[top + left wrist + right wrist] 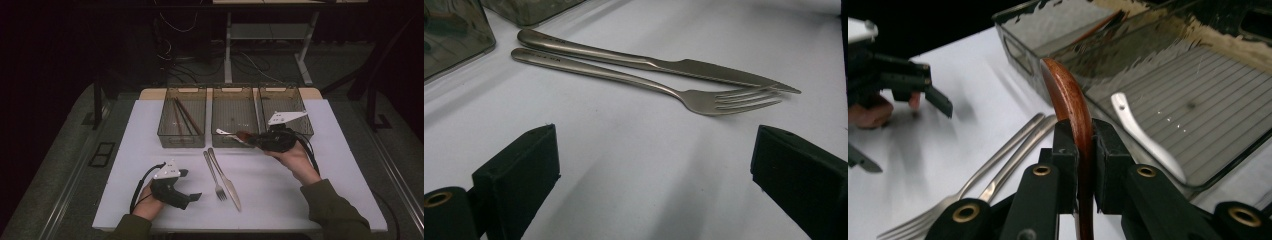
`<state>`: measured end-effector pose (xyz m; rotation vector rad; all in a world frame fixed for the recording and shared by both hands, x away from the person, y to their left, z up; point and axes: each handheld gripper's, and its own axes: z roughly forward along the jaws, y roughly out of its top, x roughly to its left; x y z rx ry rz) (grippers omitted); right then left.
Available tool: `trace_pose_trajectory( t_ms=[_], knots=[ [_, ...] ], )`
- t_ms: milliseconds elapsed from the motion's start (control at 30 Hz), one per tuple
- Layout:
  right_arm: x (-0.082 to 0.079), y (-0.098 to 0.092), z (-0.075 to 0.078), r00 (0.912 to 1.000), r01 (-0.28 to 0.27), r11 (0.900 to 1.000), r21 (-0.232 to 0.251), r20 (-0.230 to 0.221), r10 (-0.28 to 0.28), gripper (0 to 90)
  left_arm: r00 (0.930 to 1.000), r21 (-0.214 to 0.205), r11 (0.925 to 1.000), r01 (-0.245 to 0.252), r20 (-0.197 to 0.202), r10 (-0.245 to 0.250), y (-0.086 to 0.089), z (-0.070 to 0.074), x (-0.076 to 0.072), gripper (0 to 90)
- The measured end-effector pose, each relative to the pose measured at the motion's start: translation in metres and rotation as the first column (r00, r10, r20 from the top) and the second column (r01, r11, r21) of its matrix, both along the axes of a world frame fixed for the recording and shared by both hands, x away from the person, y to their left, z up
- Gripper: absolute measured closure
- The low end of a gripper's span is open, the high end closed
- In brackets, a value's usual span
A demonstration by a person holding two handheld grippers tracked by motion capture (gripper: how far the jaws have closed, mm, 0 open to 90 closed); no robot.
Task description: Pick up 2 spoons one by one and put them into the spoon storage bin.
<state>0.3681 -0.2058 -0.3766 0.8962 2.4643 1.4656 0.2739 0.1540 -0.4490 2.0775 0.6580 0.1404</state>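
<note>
Right gripper view: wooden spoon clamped edge-on between the jaws.

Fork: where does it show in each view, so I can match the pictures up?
High view: the fork lies at table centre, tines toward the person.
Left gripper view: upper middle, tines pointing right.
Right gripper view: lower left, running diagonally, left of the wooden handle held in the jaws.
Shared landmark: the knife lying right alongside the fork in all three views.
</note>
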Motion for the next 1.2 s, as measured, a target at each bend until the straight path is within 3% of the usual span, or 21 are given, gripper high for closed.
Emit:
trace_pose_trajectory(
  t_ms=[600, 933, 1200],
  knots=[
    [0.027, 0.013, 0.016, 0.9990, 0.042, 0.9976, 0.056, 0.016, -0.042, 81.2, 1.0000, -0.004, 1.0000, 0.001, -0.002, -0.001, 0.000, 0.000, 0.000, 4.2],
    [0.055, 0.034, 0.034, 0.9975, 0.062, 0.9964, 0.057, 0.029, -0.064, 81.2, 1.0000, -0.005, 1.0000, 0.005, -0.003, -0.005, 0.000, 0.000, 0.000, 4.2],
    [0.078, 0.048, 0.036, 0.9953, 0.091, 0.9945, 0.052, 0.028, -0.092, 81.2, 1.0000, -0.007, 1.0000, 0.006, 0.001, -0.006, 0.000, 0.000, 0.000, 4.2]
  ],
)
